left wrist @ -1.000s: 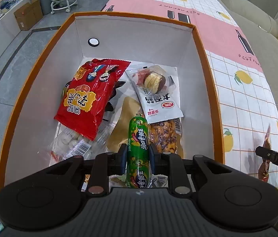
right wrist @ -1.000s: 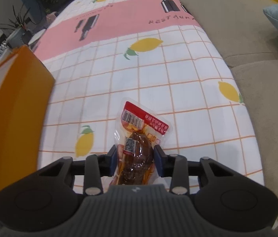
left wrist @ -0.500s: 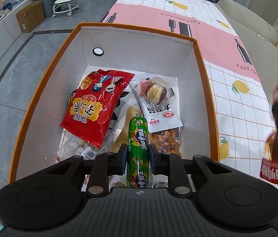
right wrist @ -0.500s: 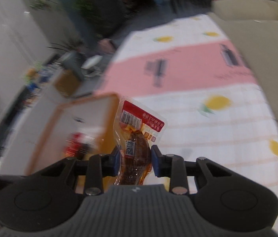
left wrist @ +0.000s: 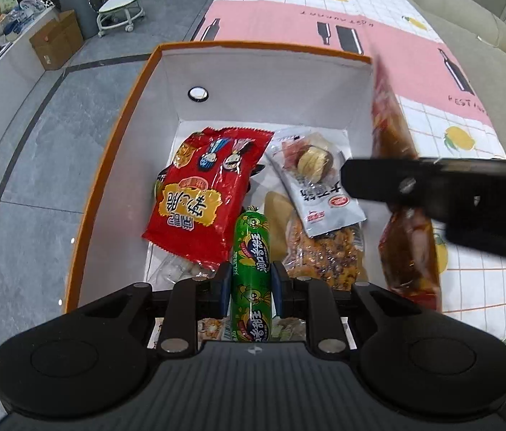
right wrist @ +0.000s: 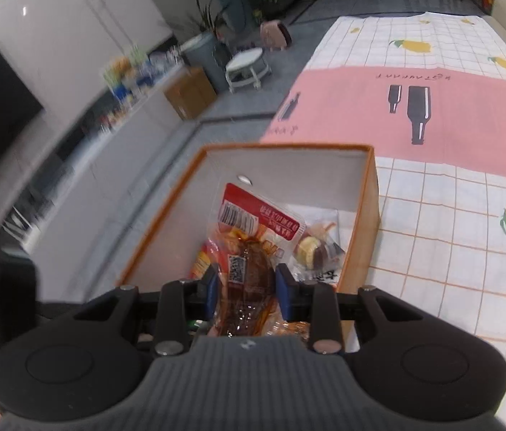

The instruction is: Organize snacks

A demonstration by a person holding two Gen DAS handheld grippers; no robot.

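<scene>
Orange-rimmed box (right wrist: pixel 362 215) now sits under the right gripper (right wrist: pixel 246 289), its jaws clamping the lifted braised-meat pouch (right wrist: pixel 249 269), ready to drop, while the left gripper (left wrist: pixel 251 283) jaws grip the green sausage (left wrist: pixel 252 251).

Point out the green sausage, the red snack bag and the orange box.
green sausage (left wrist: pixel 252 251), left wrist view, middle of wrapper.
red snack bag (left wrist: pixel 199 201), left wrist view, yellow label.
orange box (left wrist: pixel 263 47), left wrist view, far rim.
</scene>
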